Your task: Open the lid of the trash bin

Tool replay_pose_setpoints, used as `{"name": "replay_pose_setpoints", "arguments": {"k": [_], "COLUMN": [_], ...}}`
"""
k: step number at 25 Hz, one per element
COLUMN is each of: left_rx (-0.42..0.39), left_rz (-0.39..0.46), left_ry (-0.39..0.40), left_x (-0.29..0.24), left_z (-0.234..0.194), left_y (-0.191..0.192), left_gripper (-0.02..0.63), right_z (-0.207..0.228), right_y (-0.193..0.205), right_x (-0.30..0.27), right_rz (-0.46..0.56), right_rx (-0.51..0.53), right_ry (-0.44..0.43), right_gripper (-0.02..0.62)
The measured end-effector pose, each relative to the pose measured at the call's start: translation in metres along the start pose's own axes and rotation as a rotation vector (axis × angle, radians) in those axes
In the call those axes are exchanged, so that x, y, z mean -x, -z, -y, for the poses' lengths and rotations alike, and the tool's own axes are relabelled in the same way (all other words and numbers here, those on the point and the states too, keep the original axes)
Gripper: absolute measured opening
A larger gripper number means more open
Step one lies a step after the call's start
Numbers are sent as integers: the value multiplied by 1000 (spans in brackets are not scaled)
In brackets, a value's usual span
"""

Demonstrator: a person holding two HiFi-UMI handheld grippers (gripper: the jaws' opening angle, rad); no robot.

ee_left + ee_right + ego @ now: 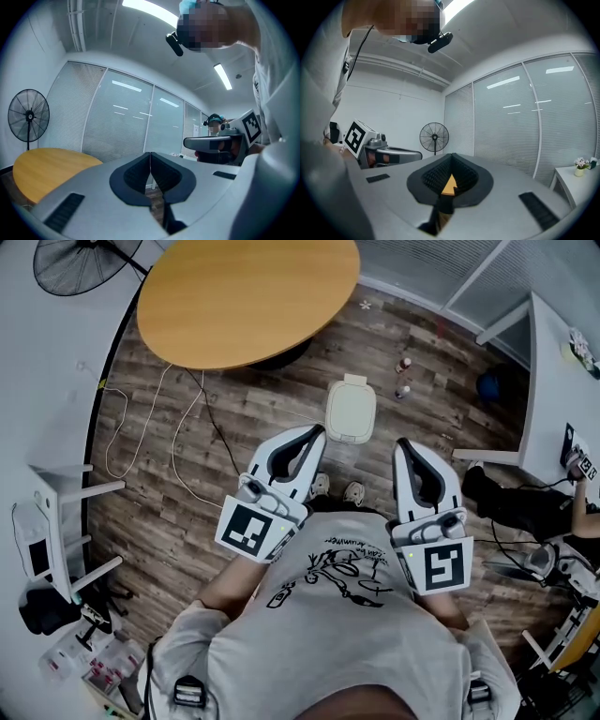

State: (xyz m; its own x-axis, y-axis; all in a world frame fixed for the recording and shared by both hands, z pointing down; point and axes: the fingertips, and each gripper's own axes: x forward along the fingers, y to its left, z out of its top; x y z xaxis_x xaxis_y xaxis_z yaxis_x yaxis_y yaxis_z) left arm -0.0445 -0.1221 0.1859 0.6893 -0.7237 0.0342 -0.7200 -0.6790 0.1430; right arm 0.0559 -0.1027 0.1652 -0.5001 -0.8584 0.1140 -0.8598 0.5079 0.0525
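**Lid shut, both grippers empty and short of the bin**

Nothing of the task is done yet, as far as the pictures show. In the head view the cream trash bin (349,435) stands on the wood floor at 12 o'clock from the person's shoes (353,491), near them but not touching. Its lid (351,407) lies flat and closed on top. Neither gripper touches it: both are held out roughly level at chest height, above the floor, with the bin showing in the gap between their tips. I judge that the whole job is left: come down to the bin, catch the lid's front edge and swing it up on its hinge at the far side.

The left gripper (316,432) sits at 10 o'clock from the shoes. In its own view the two dark pads meet along one line, with nothing between them. The right gripper (404,444) sits at 2 o'clock. Its jaws are also together at the tips and empty. The orange patch in the small gap behind them is the round wooden table (248,296), which stands beyond the bin at 11 o'clock. Two small bottles (404,376) stand on the floor at 2 o'clock from the bin.
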Motion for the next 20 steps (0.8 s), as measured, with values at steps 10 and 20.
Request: {"name": "replay_pose_setpoints", "arguments": {"k": [10, 20], "left_rx": [-14, 12], "left_rz": [-68, -135], "left_ry": [-3, -2], "left_x": [-15, -31], "left_z": [6, -2], "left_y": [36, 85], "left_gripper": [21, 21], "right_z": [18, 22], "right_y": [38, 97], "right_x": [-1, -17], "right_rz": [-55, -154], "right_rx": [-15, -52], "right_ry": [-5, -7], "right_gripper": [6, 29]}}
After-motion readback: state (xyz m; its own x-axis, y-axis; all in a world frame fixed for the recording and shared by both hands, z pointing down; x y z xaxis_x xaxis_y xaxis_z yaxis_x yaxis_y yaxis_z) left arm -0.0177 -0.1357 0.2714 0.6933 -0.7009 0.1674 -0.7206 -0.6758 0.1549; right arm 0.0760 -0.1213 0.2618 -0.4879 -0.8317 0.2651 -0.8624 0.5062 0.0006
